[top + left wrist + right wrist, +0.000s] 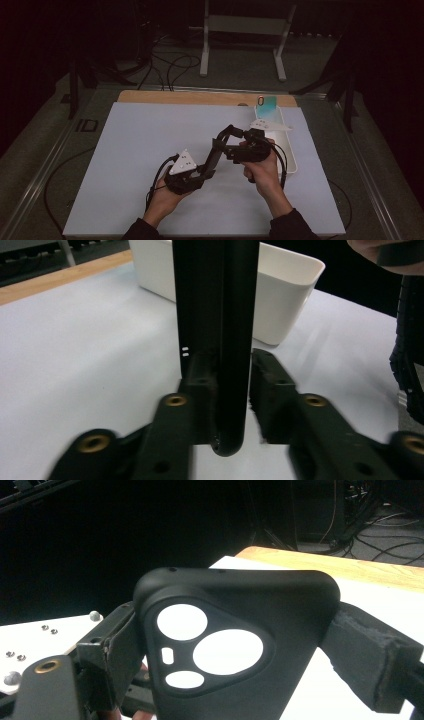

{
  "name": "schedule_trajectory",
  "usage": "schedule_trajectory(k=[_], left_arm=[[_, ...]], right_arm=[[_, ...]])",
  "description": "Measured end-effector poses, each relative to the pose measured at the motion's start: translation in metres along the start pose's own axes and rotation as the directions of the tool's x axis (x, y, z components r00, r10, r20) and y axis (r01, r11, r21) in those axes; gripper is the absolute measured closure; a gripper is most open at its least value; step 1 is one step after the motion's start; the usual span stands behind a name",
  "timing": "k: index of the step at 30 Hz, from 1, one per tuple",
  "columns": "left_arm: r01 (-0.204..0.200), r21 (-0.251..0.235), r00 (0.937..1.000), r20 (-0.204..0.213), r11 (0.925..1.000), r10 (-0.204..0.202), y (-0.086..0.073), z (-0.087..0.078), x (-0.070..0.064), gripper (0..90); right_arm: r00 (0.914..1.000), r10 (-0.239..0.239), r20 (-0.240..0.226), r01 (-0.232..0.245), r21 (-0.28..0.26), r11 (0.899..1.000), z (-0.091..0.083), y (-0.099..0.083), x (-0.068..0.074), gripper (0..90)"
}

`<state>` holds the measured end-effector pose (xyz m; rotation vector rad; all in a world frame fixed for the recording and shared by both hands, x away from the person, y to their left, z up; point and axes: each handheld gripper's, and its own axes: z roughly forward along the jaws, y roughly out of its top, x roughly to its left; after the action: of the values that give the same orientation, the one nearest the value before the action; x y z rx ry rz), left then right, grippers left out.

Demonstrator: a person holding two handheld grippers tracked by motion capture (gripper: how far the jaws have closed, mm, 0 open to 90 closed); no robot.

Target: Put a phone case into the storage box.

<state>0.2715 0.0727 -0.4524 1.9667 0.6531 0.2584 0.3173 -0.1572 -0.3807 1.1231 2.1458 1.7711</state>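
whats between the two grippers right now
A black phone case bridges them in the high view: the left gripper clamps one end, and the right gripper holds the end with the camera cutouts.

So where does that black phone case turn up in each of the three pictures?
High view: the black phone case sits mid-table, slanting between the left gripper and the right gripper.
Left gripper view: seen edge-on, a tall dark strip rising between the jaws at centre.
Right gripper view: its back with camera cut-outs at centre, jaws on either side.
Shared landmark: the white bin, also behind the case in the left gripper view.
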Motion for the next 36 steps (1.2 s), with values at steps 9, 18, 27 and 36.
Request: schedule_trajectory(k=[9,18,27,36], left_arm=[[0.028,0.0,0.9942,-0.104,0.9996,-0.027,0.001,-0.003,0.002,14.2],[0.043,-0.017,0.9919,-0.119,0.9989,-0.045,0.002,-0.01,0.009,0.4],[0.047,-0.039,0.9843,-0.169,0.9981,-0.053,-0.003,-0.019,0.018,0.3],[0.058,-0.058,0.9756,-0.208,0.9966,-0.069,-0.013,-0.033,0.029,0.2]], right_arm=[[0.9999,-0.006,0.009,0.006,0.0,1.0,0.0,0.0,0.0,14.0],[0.9999,-0.013,0.012,0.013,0.005,1.0,0.0,-0.001,0.0,14.0],[0.9997,-0.01,0.021,0.01,0.0,1.0,-0.002,0.0,-0.001,14.0],[0.9996,-0.005,0.026,0.006,-0.004,1.0,-0.004,-0.001,-0.003,14.0]])
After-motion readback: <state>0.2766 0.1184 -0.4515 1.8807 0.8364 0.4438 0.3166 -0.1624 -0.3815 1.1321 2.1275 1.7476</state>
